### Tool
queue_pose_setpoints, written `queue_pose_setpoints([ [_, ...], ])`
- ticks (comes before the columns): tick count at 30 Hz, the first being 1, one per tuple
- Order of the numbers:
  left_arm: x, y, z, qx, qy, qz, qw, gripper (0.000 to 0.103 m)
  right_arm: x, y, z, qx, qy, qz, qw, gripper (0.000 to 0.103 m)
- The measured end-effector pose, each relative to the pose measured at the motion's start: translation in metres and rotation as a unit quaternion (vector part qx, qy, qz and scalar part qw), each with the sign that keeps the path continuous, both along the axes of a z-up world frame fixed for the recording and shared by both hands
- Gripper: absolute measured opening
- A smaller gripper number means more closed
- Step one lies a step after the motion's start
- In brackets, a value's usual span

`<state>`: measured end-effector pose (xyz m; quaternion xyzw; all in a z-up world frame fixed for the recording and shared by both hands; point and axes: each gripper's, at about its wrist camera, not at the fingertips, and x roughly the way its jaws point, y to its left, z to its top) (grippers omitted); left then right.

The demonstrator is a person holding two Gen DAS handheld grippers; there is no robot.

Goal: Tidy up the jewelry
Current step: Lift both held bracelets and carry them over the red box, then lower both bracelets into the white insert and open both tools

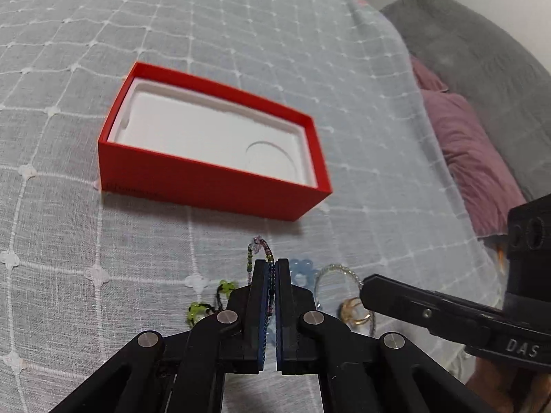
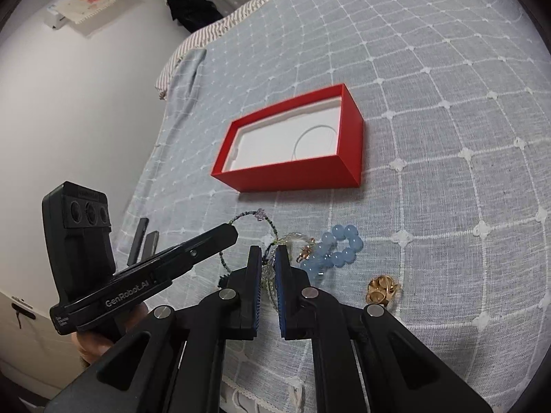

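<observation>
An open red box with a white insert lies on the bedspread, also in the right wrist view. My left gripper is shut on a thin multicoloured bead bracelet, seen from the right as a dark loop. My right gripper is closed down on a clear bead bracelet, which also shows in the left wrist view. A pale blue bead bracelet, gold rings and green beads lie nearby.
The grey checked bedspread covers the whole surface. A purple pillow and a grey blanket lie at the right. A wall stands beyond the bed's left edge.
</observation>
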<state>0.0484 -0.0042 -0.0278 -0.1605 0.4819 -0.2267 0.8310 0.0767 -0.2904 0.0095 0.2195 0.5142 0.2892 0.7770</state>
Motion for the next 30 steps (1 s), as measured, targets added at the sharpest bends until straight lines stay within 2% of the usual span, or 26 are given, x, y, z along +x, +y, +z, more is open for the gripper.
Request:
queue_pose_setpoints([
  [6, 0.002, 0.008, 0.023, -0.030, -0.030, 0.012, 0.9990, 0.000, 0.005, 0.001, 0.009, -0.001, -0.016, -0.003, 1.000, 0.008],
  [12, 0.011, 0.006, 0.053, -0.011, -0.068, 0.023, 0.9973, 0.000, 0.017, -0.002, 0.037, 0.020, -0.051, -0.014, 0.998, 0.008],
  [18, 0.036, -0.002, 0.070, -0.007, -0.084, 0.024, 0.9962, 0.000, 0.042, 0.003, 0.053, 0.012, -0.064, -0.022, 0.998, 0.008],
  [24, 0.078, 0.001, 0.045, -0.014, -0.059, 0.037, 0.9975, 0.000, 0.076, 0.016, 0.052, 0.001, -0.067, -0.021, 0.998, 0.008],
  [28, 0.095, 0.016, 0.027, -0.012, -0.047, 0.050, 0.9976, 0.000, 0.092, 0.031, 0.047, -0.058, -0.088, -0.016, 0.994, 0.008],
  [30, 0.101, 0.022, 0.023, -0.013, -0.044, 0.054, 0.9975, 0.000, 0.099, 0.036, 0.044, -0.066, -0.092, -0.012, 0.994, 0.008],
])
